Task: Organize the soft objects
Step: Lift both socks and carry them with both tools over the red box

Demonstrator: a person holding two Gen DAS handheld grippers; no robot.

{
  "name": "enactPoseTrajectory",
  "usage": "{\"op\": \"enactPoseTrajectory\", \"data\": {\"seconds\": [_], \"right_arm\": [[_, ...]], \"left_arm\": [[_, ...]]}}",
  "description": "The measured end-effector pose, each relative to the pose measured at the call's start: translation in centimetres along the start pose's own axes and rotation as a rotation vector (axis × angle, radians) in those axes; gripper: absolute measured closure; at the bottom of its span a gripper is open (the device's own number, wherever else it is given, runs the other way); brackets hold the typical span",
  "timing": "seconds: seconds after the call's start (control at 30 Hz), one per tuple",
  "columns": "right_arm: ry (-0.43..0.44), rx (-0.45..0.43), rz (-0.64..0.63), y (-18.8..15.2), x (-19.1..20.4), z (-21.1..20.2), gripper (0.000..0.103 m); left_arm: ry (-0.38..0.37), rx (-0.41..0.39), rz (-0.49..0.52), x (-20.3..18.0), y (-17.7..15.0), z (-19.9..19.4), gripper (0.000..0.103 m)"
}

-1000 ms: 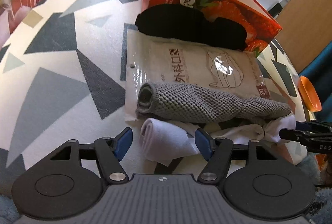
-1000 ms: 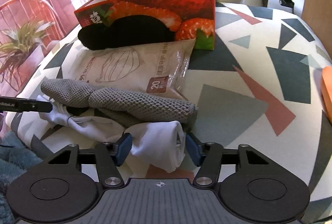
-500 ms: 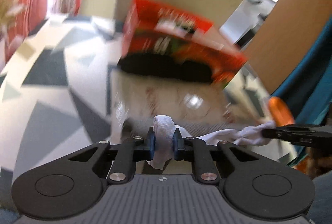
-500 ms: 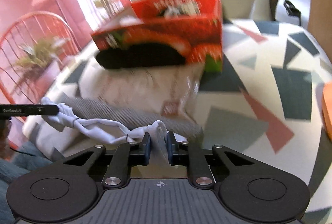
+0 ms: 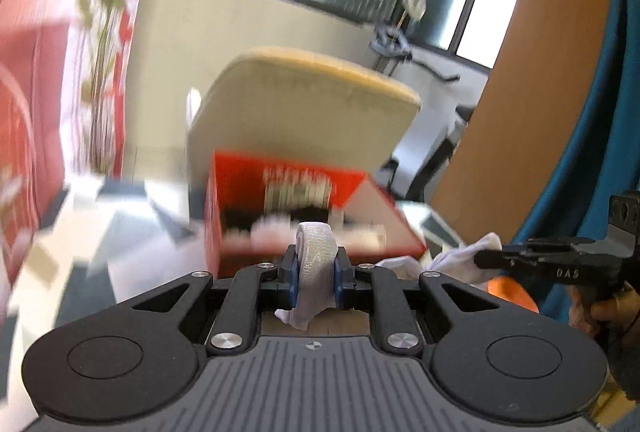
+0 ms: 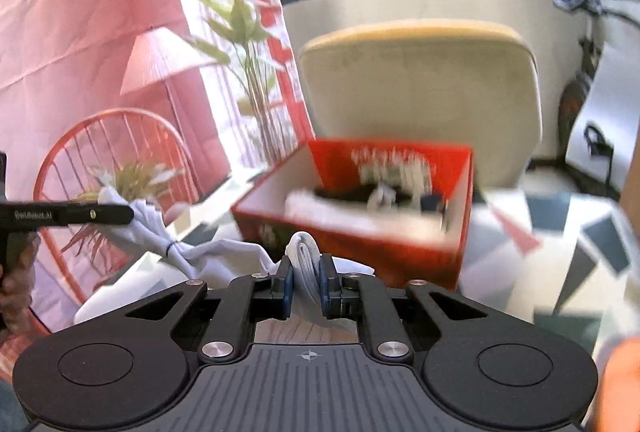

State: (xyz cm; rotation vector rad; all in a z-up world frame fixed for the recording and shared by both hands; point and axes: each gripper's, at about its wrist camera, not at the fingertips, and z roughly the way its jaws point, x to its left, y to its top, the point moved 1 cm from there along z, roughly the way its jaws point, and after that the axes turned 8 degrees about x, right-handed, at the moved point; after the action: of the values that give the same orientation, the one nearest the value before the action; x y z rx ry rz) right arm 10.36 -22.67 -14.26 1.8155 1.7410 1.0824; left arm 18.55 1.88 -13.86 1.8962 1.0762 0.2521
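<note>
Left tongs [image 5: 315, 266] clamping narrow on one end of the white sock [image 5: 314, 256], right tongs [image 6: 306, 282] pinching the other end, the cloth stretching between them in the air. Hanging above the patterned surface [image 6: 576, 264], just in front of the open red box [image 6: 400, 232], which is holding blurred dark and white soft items. Seen from the left wrist camera, the right tongs reaching in from the side with a bunched white end in their tips; a cream chair back [image 5: 304, 103] standing behind the box.
</note>
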Motion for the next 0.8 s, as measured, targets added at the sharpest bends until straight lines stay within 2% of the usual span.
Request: {"op": "enactPoseTrajectory", "data": {"seconds": [0.1,0.23,0.37,0.5,0.63,0.8], "right_arm": [[-0.028,-0.035,-0.041,2.8,-0.4,0.4,0.091],[-0.062,-0.083,-0.028,6.1,-1.8,1.4,0.091],[-0.127,-0.127,-0.045,8.9,-3.3,3.3,0.091],[-0.195,-0.144,-0.083,11.4,-4.5,6.3,0.091],[-0.252,-0.139,-0.126,13.3,-5.6,10.1,0.091],[-0.275,-0.085,-0.132,14.1,-7.7,15.1,0.091]], "left_arm": [[0.012,-0.030,0.008,0.0,2.8,1.5,0.085],[0.056,-0.052,0.014,0.4,5.2,4.4,0.085],[0.096,-0.098,-0.027,1.4,7.3,7.2,0.085],[0.136,-0.140,-0.026,1.7,9.4,10.0,0.085],[0.178,-0.110,0.005,1.8,10.8,14.1,0.085],[0.224,-0.031,0.023,3.0,11.7,18.9,0.085]]}}
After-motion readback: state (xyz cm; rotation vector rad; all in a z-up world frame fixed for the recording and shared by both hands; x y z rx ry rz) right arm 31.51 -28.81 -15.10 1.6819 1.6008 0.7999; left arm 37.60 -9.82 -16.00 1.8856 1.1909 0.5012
